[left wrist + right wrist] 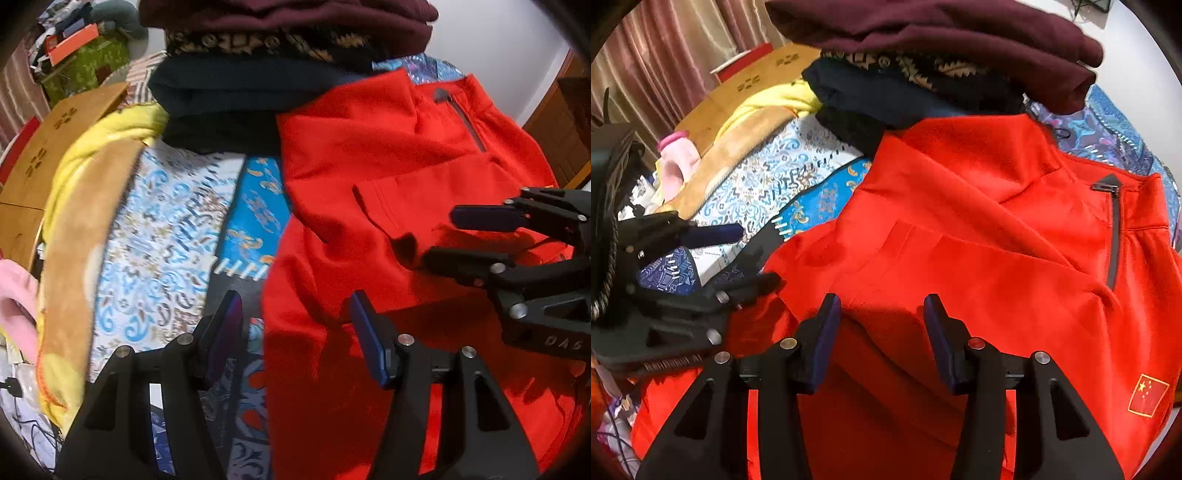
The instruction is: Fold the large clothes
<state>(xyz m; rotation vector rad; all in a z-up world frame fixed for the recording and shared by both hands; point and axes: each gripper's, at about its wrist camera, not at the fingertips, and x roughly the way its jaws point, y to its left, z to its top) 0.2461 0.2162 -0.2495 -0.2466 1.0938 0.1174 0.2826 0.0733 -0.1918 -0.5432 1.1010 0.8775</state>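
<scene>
Both tongs (pixel 295 332) (pixel 882 336) hang parted over red jacket (pixel 960 240)

Pinkish curtains (pixel 676 48) hang left; white wall (pixel 491 44) beside wooden furniture (pixel 557 122).

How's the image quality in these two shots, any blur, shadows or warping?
Left wrist view: the yellow blanket at left is smeared by motion blur, fisheye bends the edges. Right wrist view: sharper, a dark shadow falls on the red jacket under the right tool.
</scene>
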